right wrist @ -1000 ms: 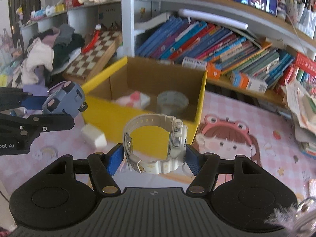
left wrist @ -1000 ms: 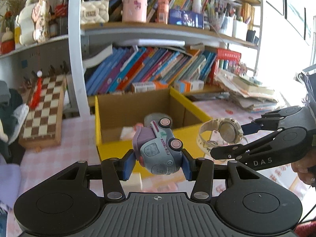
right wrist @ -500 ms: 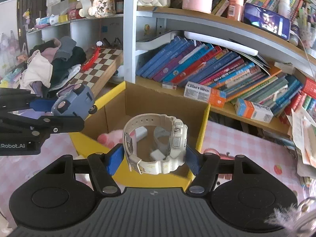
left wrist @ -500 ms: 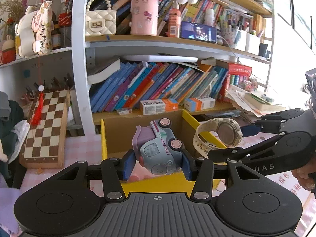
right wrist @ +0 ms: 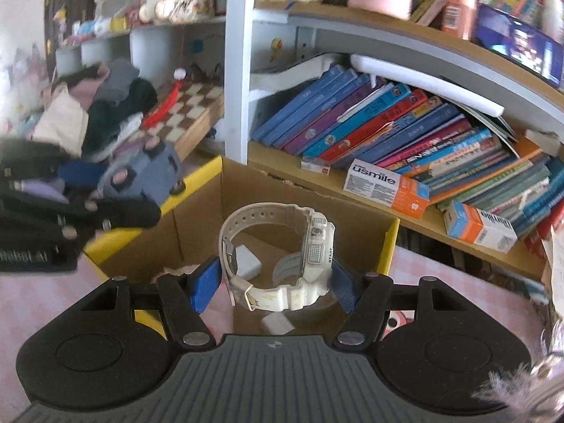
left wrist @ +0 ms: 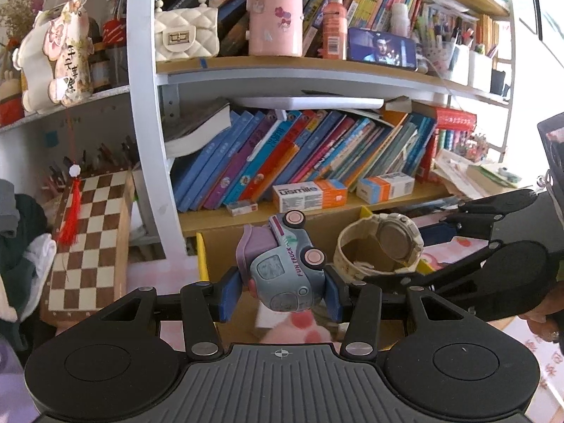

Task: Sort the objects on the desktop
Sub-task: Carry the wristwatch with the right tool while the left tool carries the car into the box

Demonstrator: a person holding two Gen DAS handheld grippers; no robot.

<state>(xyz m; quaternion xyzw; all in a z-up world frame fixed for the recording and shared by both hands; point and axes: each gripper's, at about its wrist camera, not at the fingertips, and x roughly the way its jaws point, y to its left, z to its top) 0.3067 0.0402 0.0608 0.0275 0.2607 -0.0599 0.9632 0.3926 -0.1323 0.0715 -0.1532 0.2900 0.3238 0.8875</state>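
My left gripper (left wrist: 282,290) pinches the toy truck (left wrist: 282,264); my right gripper (right wrist: 276,282) pinches the watch (right wrist: 282,261). Both hang over the open box (right wrist: 197,218) on a pink desk (right wrist: 458,282), facing bookshelves (left wrist: 317,155).

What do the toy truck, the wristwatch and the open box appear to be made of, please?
Toy truck: moulded plastic, probably; smooth, slightly glossy blue-grey shell with printed lettering and pink wheel hubs.
Wristwatch: cream resin or rubber strap, likely; matte, with punched holes and a chunky moulded case.
Box: corrugated cardboard; raw brown inside, yellow outer face, a ragged back edge.
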